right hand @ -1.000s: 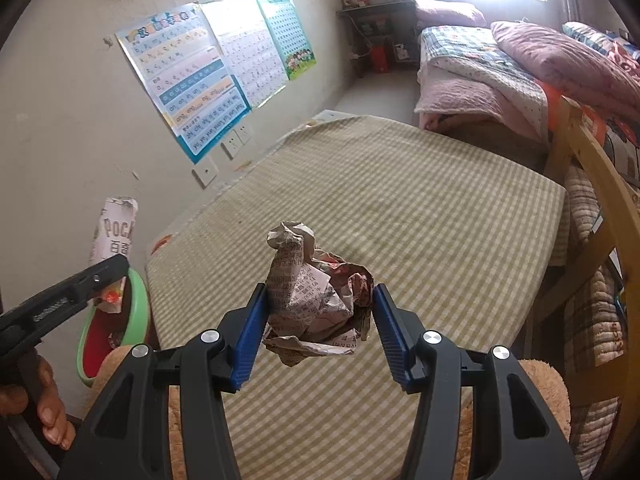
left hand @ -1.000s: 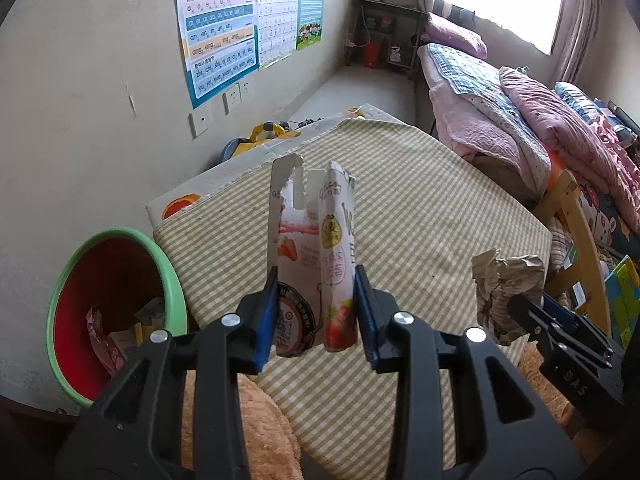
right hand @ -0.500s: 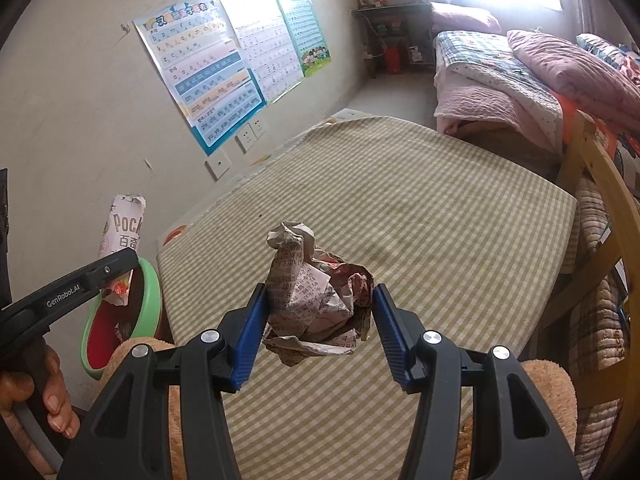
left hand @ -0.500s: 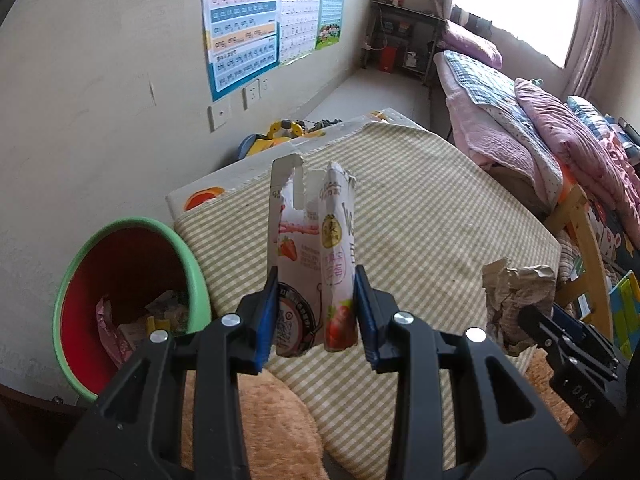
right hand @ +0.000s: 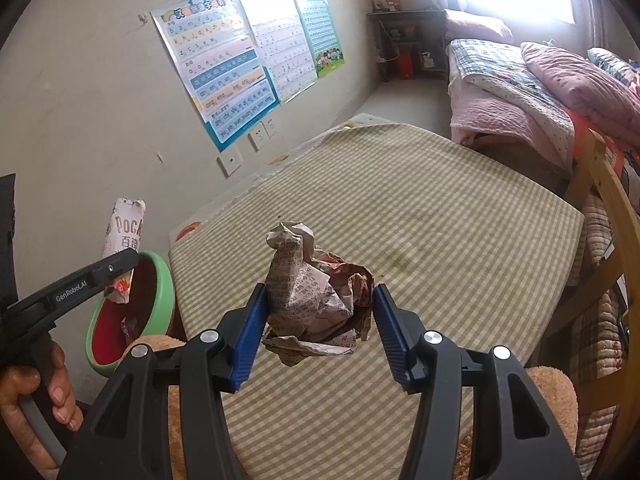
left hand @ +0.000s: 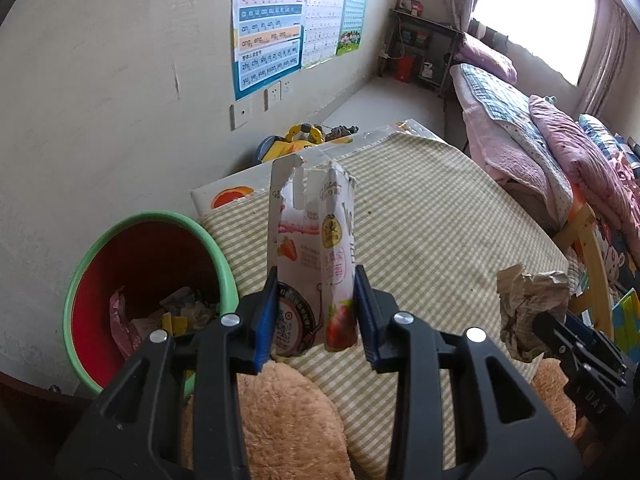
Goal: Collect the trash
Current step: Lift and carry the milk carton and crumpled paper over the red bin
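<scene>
My left gripper [left hand: 316, 312] is shut on a torn pink-and-white strawberry snack box [left hand: 312, 256], held upright over the mattress edge, just right of a green-rimmed red trash bin [left hand: 104, 268] with wrappers inside. My right gripper [right hand: 318, 324] is shut on a crumpled ball of printed paper [right hand: 312, 296], held above the checked mattress [right hand: 420, 220]. In the right wrist view the left gripper [right hand: 80, 284] and the box [right hand: 124, 228] sit above the bin [right hand: 160, 300]. The paper ball also shows in the left wrist view [left hand: 528, 304].
A tan plush toy [left hand: 280, 420] lies below both grippers. The wall with posters [left hand: 268, 20] is at the left. A wooden bed frame [right hand: 608, 208] and a bed with pink quilts [left hand: 560, 148] lie to the right. Toys [left hand: 296, 140] sit beyond the mattress corner.
Both grippers have moved left toward the bin, keeping hold of the box and the paper ball. The bin shows larger and nearer the left gripper.
</scene>
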